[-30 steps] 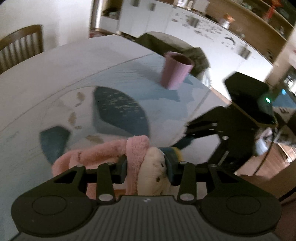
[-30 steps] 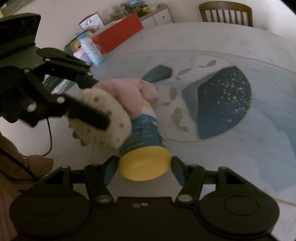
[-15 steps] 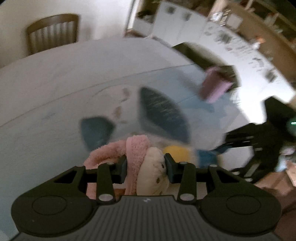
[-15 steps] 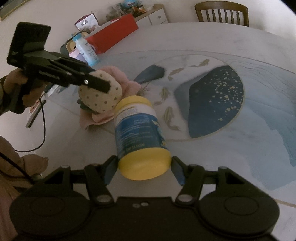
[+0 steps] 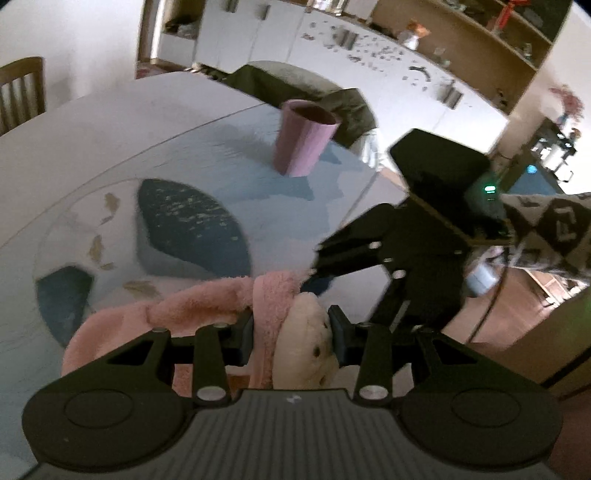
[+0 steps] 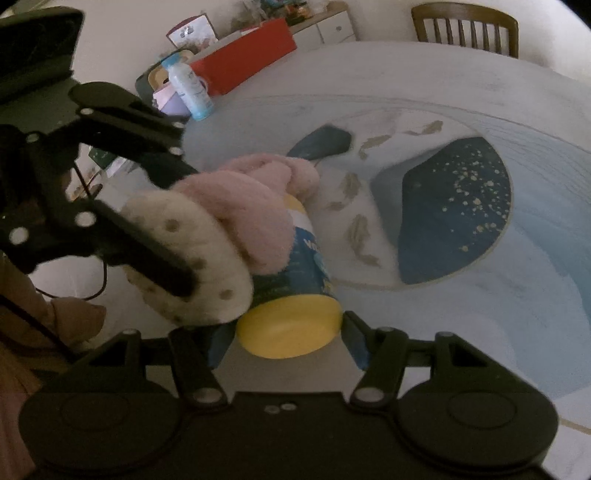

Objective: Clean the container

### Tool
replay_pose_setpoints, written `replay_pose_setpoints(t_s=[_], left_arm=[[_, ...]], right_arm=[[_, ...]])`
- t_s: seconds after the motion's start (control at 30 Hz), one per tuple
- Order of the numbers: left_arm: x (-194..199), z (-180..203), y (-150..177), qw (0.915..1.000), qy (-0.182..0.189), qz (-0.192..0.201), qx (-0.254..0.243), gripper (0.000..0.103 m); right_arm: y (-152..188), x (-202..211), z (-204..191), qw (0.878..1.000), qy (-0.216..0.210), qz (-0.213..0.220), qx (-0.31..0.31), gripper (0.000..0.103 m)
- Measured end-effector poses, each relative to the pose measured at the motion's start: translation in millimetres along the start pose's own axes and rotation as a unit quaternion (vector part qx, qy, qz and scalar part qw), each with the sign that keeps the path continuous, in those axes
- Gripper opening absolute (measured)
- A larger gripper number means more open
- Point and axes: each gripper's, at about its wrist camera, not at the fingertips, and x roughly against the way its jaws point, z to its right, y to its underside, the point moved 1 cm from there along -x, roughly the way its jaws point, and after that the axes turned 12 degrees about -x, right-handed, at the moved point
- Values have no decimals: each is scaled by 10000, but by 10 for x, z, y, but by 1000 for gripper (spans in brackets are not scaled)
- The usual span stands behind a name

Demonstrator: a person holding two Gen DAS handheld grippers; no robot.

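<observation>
My right gripper (image 6: pixel 286 338) is shut on a blue-labelled container (image 6: pixel 299 273) with a yellow cap, held on its side above the table. My left gripper (image 5: pixel 293 332) is shut on a pink and cream dotted cloth (image 5: pixel 280 332). In the right wrist view the left gripper (image 6: pixel 162 236) presses that cloth (image 6: pixel 229 221) over the container's top and left side. In the left wrist view the cloth hides nearly all of the container, and the right gripper's black body (image 5: pixel 402 251) sits just beyond it.
A pink cup (image 5: pixel 301 142) stands at the far side of the round table (image 6: pixel 461 96) with its blue and white painted mat. A small white bottle (image 6: pixel 188 88) and a red box (image 6: pixel 243 59) lie beyond the table edge. Wooden chairs (image 6: pixel 465 26) stand around the table.
Half a second ago the cloth was lifted off to the left of the container. Now my left gripper has brought it back down onto the container. The right gripper has kept its hold.
</observation>
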Motion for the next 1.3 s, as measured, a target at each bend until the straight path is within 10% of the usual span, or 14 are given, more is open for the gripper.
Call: replay_pose_setpoints(t_s=[0.67, 1.0, 1.3], left_arm=[[161, -818, 397, 9870, -1177, -190, 1075, 40], [261, -786, 349, 9877, -1084, 18, 1128, 40], [410, -273, 14, 9980, -38, 561, 279, 40]], right_arm=[[20, 0, 13, 10000, -9, -12, 48, 62], [17, -2, 22, 10000, 13, -7, 75, 62], [8, -1, 21, 9999, 42, -7, 109, 62]])
